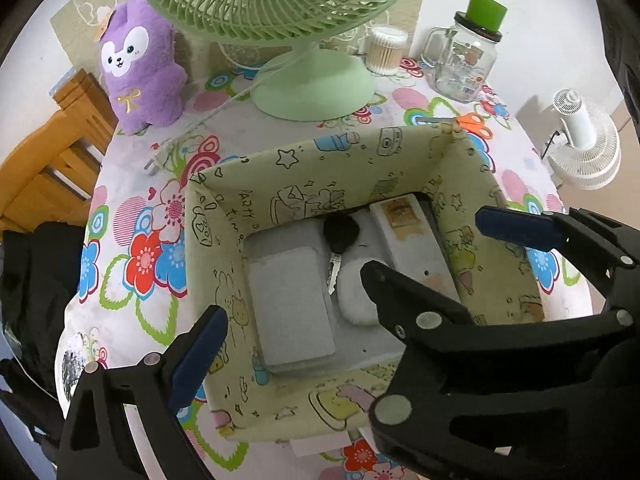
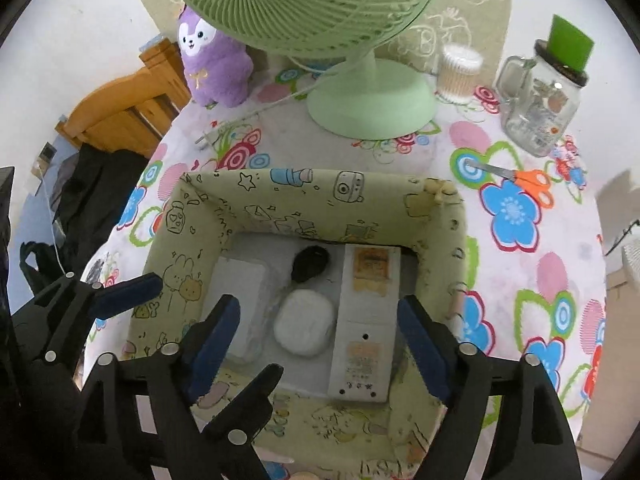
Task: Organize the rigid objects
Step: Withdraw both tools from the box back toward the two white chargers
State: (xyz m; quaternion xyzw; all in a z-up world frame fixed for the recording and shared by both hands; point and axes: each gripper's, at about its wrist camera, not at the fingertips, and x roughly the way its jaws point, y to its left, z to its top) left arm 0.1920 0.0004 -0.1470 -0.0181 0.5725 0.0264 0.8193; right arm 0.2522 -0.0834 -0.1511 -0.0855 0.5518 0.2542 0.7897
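Right wrist, gripper (image 2: 320, 344) spread, over box (image 2: 440, 216)

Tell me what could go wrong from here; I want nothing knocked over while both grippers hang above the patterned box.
1. The open right gripper and left gripper crowd together over the pale green fabric storage box; they may collide as they pull out.
2. A finger could snag the soft box wall and drag it.
3. The orange-handled scissors lie outside; reaching them could brush the glass mug jar with green lid.
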